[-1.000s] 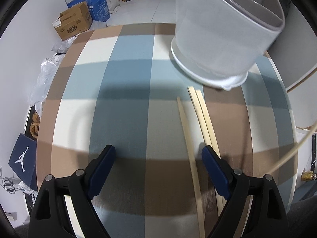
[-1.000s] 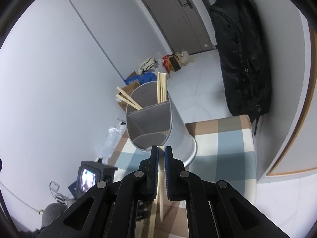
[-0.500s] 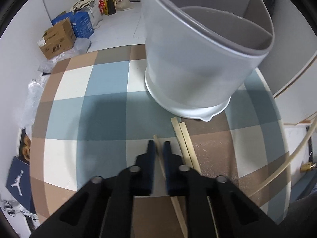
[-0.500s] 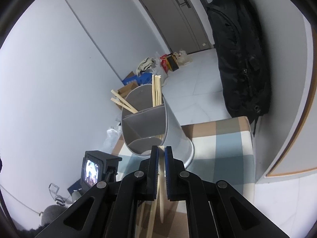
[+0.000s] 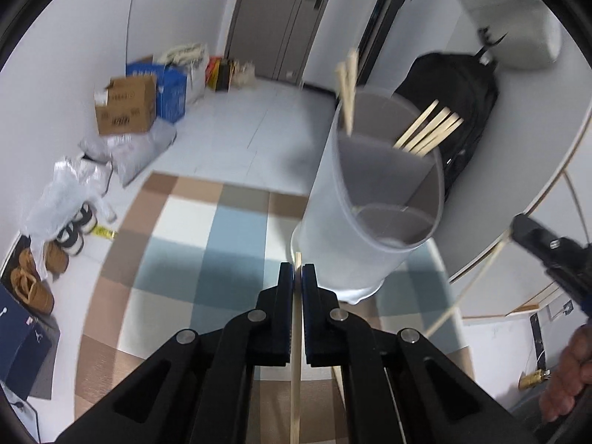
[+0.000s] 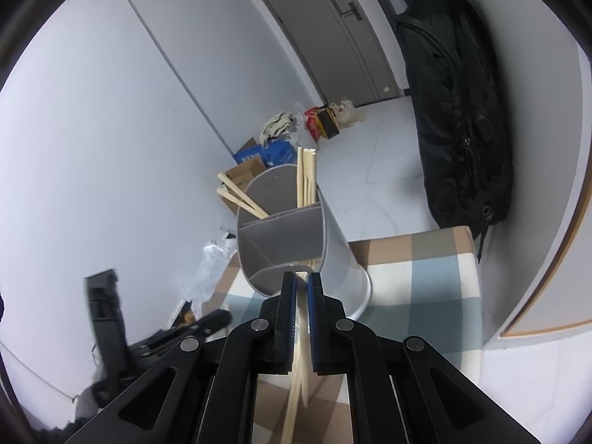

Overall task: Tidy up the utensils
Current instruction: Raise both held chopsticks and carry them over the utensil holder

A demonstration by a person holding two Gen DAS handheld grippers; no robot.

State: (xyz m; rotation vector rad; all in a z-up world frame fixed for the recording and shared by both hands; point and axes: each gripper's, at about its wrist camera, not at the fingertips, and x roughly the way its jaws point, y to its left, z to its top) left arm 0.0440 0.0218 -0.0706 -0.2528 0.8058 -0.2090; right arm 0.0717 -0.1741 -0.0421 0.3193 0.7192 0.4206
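Lifted since before, left gripper [image 5: 298,272] pinches chopstick [image 5: 295,377] beside holder [image 5: 370,199].

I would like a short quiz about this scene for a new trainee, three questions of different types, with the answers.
1. True or false: the left tool is shut on a pale wooden chopstick.
2. What does the right tool grip? A) a metal spoon B) a pale wooden chopstick C) nothing
3. Fill in: the grey plastic divided utensil holder stands on the ______ tablecloth.

Key: 1 true. 2 B: the chopstick in the right tool. 3 checked: brown, blue and white squares.
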